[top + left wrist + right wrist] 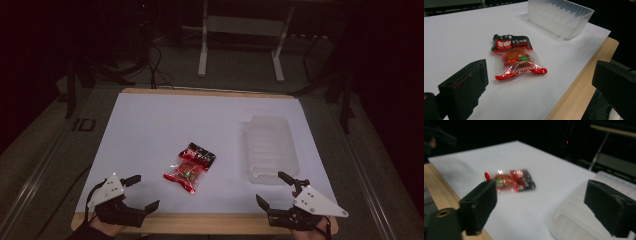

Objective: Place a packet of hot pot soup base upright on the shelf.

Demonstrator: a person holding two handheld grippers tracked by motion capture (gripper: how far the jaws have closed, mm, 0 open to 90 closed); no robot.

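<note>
1. The snack packet (510,181) is blurred in the right gripper view; its print cannot be read there.
2. The clear plastic tray (584,220) is cut off by that view's bottom edge.
3. The person's hands leave the high view's bottom edge.
4. The packet's small lettering (515,43) is too fine to read.

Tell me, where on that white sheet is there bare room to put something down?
Bare: the whole left half, left of the snack packet, and the far strip beyond it and the clear plastic tray. A narrower lane runs between packet and tray. The near edge is crowded by the left gripper and right gripper.
</note>
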